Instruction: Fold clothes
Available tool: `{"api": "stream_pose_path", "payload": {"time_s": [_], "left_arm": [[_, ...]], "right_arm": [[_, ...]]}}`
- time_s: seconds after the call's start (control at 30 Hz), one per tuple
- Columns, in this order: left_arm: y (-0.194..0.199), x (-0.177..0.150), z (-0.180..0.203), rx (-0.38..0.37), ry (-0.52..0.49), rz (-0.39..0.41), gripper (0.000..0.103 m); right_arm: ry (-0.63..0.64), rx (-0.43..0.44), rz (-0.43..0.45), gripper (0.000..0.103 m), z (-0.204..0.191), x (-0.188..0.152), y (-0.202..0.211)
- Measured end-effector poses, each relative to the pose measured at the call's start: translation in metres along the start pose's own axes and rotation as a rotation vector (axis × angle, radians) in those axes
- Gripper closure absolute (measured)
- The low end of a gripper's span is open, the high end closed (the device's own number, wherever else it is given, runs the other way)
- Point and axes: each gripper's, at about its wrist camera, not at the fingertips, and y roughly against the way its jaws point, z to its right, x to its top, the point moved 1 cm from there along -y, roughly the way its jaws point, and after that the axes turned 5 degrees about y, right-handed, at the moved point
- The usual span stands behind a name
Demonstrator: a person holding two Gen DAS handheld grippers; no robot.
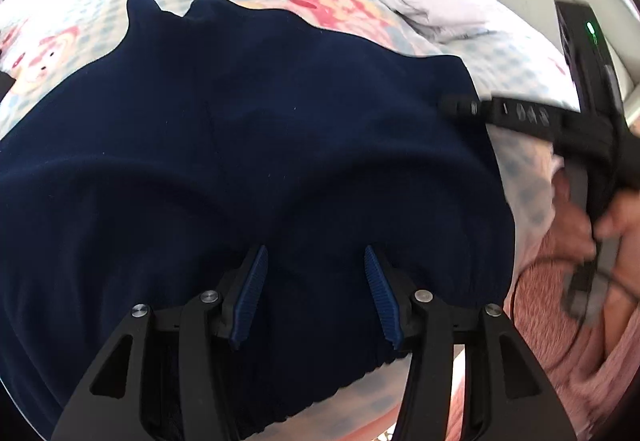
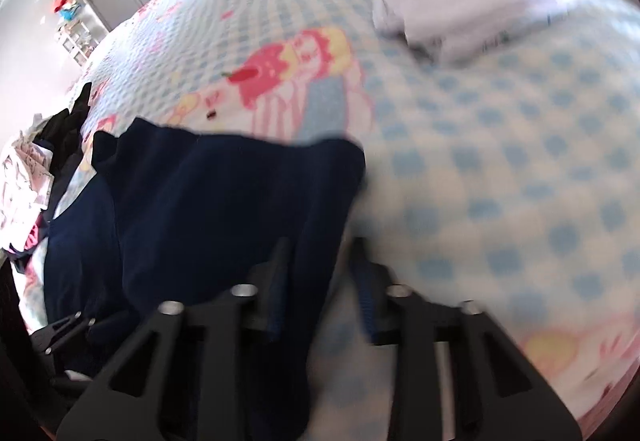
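The bed (image 2: 500, 161) wears a blue-checked sheet with pink cartoon prints. A navy garment (image 1: 248, 145) lies spread on it, its edge wavy toward the far side. Beyond it rests a folded white cloth (image 1: 436, 13). At the left edge of the right wrist view sits a pile of mixed clothes (image 2: 36, 177).

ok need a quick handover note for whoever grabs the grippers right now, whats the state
Left gripper: open, fingers over the navy garment near its elastic hem, gripping nothing.
Right gripper: fingers apart at the garment's right edge, frame blurred; grip not confirmed.
The navy garment lies spread on the checked bedspread. A white garment lies further up the bed; an unfolded pile sits at the far left.
Done: garment laid out. Left: fold it, then the rest.
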Motion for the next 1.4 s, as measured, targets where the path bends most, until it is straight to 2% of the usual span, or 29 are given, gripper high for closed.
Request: {"api": "stream_pose_path", "payload": {"time_s": [0.03,0.13,0.2,0.23,0.27,0.33,0.43,0.5,0.53,0.57,0.63,0.67,0.77,0.83,0.87,0.93,1.0,1.03,1.07,1.13,1.23,1.27,1.4], "left_arm": [[0.002,0.001,-0.002,-0.014,0.005,-0.003,0.051],[0.017,0.015,-0.009,-0.051,0.044,0.017,0.051],[0.033,0.034,-0.015,-0.044,0.053,0.096,0.051],[0.039,0.045,-0.018,-0.033,0.057,0.135,0.051],[0.042,0.059,-0.022,-0.003,0.059,0.166,0.051],[0.039,0.086,-0.026,0.068,0.044,0.206,0.051],[0.023,0.123,-0.031,0.139,0.028,0.209,0.050],[0.006,0.143,-0.034,0.176,0.014,0.171,0.050],[-0.004,0.150,-0.036,0.195,0.003,0.144,0.058],[-0.011,0.152,-0.035,0.217,-0.027,0.120,0.101],[-0.025,0.156,-0.032,0.257,-0.083,0.080,0.099],[-0.021,0.156,-0.029,0.258,-0.093,0.109,0.099],[-0.010,0.155,-0.040,0.247,-0.039,0.177,0.097],[-0.012,0.155,-0.054,0.230,0.011,0.175,0.090],[-0.016,0.156,-0.060,0.222,0.034,0.157,0.079],[-0.016,0.154,-0.063,0.220,0.070,0.134,0.075],[0.016,0.139,-0.066,0.188,0.085,0.226,0.075],[0.033,0.130,-0.067,0.180,0.089,0.278,0.075],[0.048,0.121,-0.067,0.183,0.093,0.328,0.075],[0.067,0.102,-0.069,0.183,0.131,0.387,0.075],[0.067,0.083,-0.078,0.149,0.189,0.360,0.075],[0.062,0.075,-0.079,0.164,0.189,0.337,0.075],[0.039,0.042,-0.081,0.224,0.188,0.246,0.075]], "right_arm": [[0.007,-0.029,0.012,0.091,0.001,0.003,0.000],[0.002,-0.075,0.055,0.093,0.003,0.011,0.005],[-0.012,-0.060,0.082,0.092,0.006,0.014,0.011],[-0.023,-0.027,0.085,0.088,0.007,0.016,0.010],[-0.032,0.016,0.076,0.077,0.009,0.017,0.007],[-0.050,0.075,0.053,0.066,0.014,0.019,-0.001],[-0.080,0.106,0.018,0.065,0.021,0.020,-0.017],[-0.084,0.118,0.017,0.066,0.018,0.023,-0.022],[-0.068,0.114,0.025,0.079,0.015,0.024,-0.022],[-0.051,0.109,0.034,0.093,0.011,0.026,-0.021],[-0.041,0.120,0.069,0.096,0.007,0.031,-0.015],[-0.043,0.118,0.092,0.097,0.006,0.032,-0.013],[-0.058,0.097,0.161,0.097,0.010,0.034,-0.004],[-0.078,0.081,0.115,0.096,0.014,0.032,-0.018],[-0.073,0.062,0.083,0.093,0.012,0.031,-0.027],[-0.058,0.035,0.051,0.089,0.009,0.028,-0.035],[-0.055,0.031,0.082,0.084,0.006,0.027,-0.023],[-0.061,0.038,0.105,0.072,0.006,0.026,-0.015],[-0.072,0.054,0.127,0.055,0.007,0.025,-0.008],[-0.138,0.088,0.162,0.050,0.015,0.017,0.003],[-0.232,0.131,0.171,0.050,0.024,0.004,0.011],[-0.235,0.144,0.169,0.050,0.021,0.002,0.012],[-0.116,0.231,0.121,0.050,-0.010,-0.008,0.018]]}}
